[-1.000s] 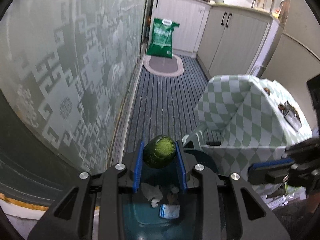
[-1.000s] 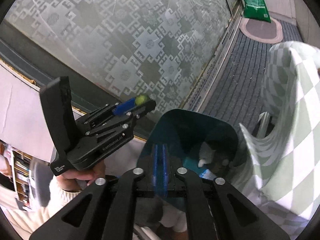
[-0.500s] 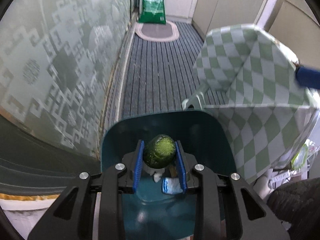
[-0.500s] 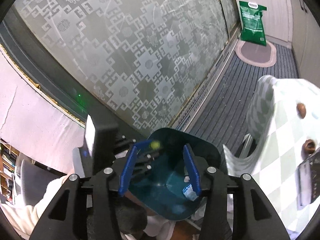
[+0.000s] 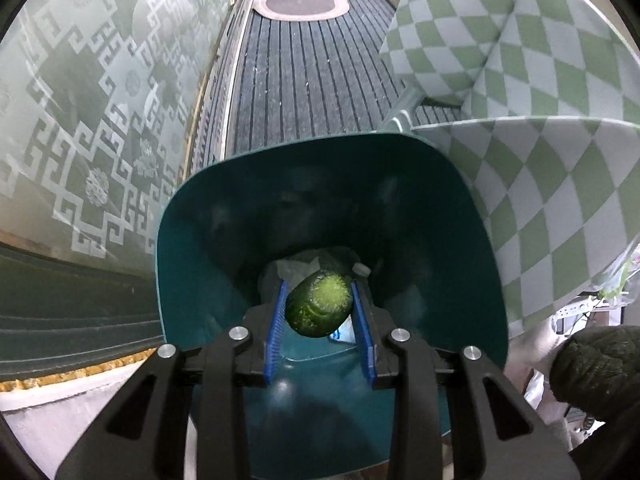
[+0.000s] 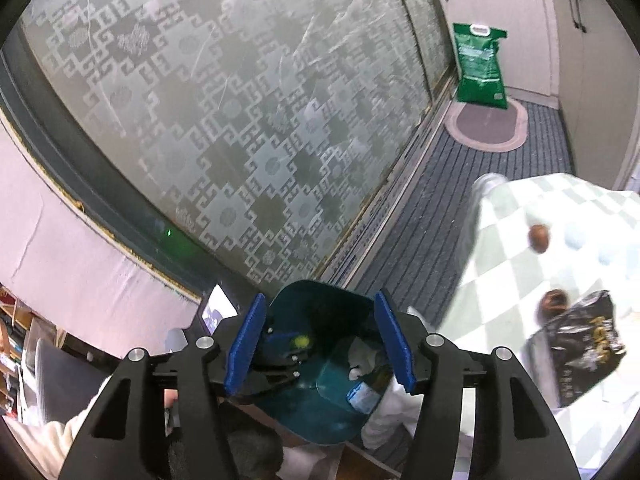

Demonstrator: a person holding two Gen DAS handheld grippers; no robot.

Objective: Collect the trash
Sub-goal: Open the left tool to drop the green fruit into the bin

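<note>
My left gripper [image 5: 319,308] is shut on a green cucumber stub [image 5: 318,309] and holds it inside the mouth of a teal trash bin [image 5: 192,264]. White paper and a blue wrapper [image 5: 346,330] lie at the bin's bottom. In the right wrist view my right gripper [image 6: 320,340] is open and empty, above the same bin [image 6: 320,412], with the left gripper [image 6: 280,354] and the cucumber stub [image 6: 301,342] seen small inside it. On the checked table lie a black snack bag [image 6: 580,344] and two brown round pieces [image 6: 539,239].
A frosted patterned glass wall [image 5: 92,92] runs along the left. A table with a green checked cloth [image 5: 540,160] stands right of the bin. Striped floor mat [image 5: 312,64], an oval rug and a green sack [image 6: 480,68] lie beyond, by white cabinets.
My left gripper has lowered the cucumber stub from above the bin rim into the bin. My right gripper has opened, let go of the bin's rim and lifted away toward the table.
</note>
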